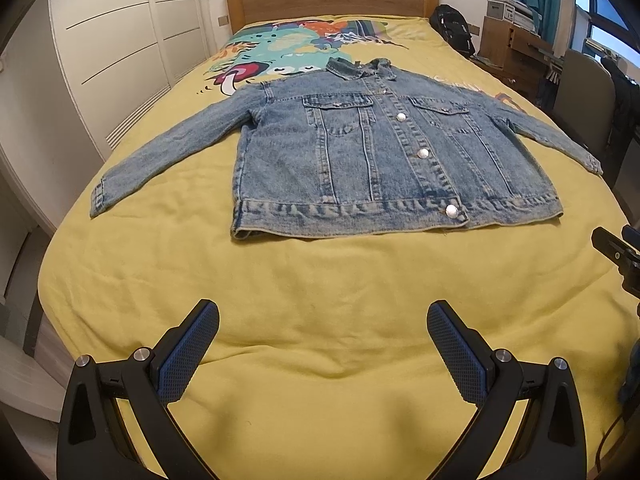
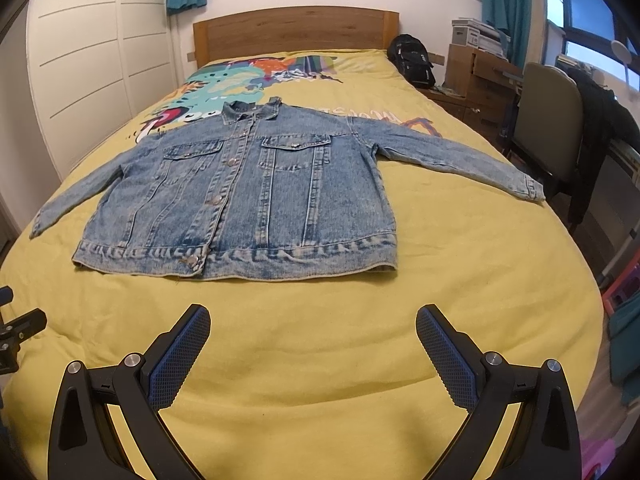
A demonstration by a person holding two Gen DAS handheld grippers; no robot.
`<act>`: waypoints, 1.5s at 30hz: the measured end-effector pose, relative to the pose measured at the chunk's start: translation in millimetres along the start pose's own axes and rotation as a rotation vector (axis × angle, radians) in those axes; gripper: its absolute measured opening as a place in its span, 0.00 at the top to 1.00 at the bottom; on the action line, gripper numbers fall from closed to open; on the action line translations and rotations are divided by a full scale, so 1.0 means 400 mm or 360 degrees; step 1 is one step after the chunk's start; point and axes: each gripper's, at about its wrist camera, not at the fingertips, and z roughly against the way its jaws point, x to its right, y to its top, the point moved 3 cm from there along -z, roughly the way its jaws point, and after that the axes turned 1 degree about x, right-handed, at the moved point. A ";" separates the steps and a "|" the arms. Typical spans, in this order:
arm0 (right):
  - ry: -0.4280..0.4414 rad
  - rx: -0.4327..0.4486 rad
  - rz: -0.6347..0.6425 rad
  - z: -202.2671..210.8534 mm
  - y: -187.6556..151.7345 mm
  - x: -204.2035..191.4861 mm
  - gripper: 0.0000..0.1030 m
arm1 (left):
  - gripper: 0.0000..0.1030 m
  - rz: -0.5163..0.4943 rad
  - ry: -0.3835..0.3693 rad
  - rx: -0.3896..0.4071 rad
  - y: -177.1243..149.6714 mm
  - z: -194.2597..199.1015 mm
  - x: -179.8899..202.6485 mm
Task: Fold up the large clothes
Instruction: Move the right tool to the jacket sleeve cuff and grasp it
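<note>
A blue denim jacket (image 1: 380, 152) lies flat, front up and buttoned, on a yellow bedspread (image 1: 320, 300), both sleeves spread out to the sides. It also shows in the right wrist view (image 2: 248, 200). My left gripper (image 1: 323, 320) is open and empty, hovering above the bedspread short of the jacket's hem. My right gripper (image 2: 313, 322) is open and empty too, also short of the hem. Part of the right gripper shows at the right edge of the left wrist view (image 1: 618, 256).
The bed has a wooden headboard (image 2: 296, 32). White wardrobe doors (image 1: 112, 48) stand on the left. A black backpack (image 2: 412, 60), a wooden desk (image 2: 480, 80) and a chair (image 2: 548, 128) draped with dark clothes stand on the right.
</note>
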 end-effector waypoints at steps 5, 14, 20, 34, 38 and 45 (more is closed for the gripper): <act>-0.0008 -0.0002 -0.0055 -0.014 0.027 0.044 0.00 | 0.01 0.0061 0.0006 -0.0001 0.028 0.001 -0.021; -0.0055 -0.0040 -0.0301 -0.103 0.117 0.225 0.00 | 0.01 0.0179 0.0008 -0.0035 0.113 -0.039 -0.064; -0.0086 -0.0102 -0.0490 -0.223 0.193 0.378 0.00 | 0.01 0.0225 0.0034 -0.0075 0.170 -0.092 -0.085; -0.0140 -0.0225 -0.0947 -0.493 0.253 0.696 0.00 | 0.01 0.0294 0.0093 -0.0188 0.255 -0.226 -0.122; -0.0117 -0.0221 -0.1176 -0.554 0.245 0.795 0.01 | 0.01 0.0331 0.0118 -0.0210 0.266 -0.252 -0.138; -0.0111 -0.0116 -0.1352 -0.603 0.282 0.917 0.03 | 0.01 0.0351 0.0160 -0.0223 0.288 -0.284 -0.156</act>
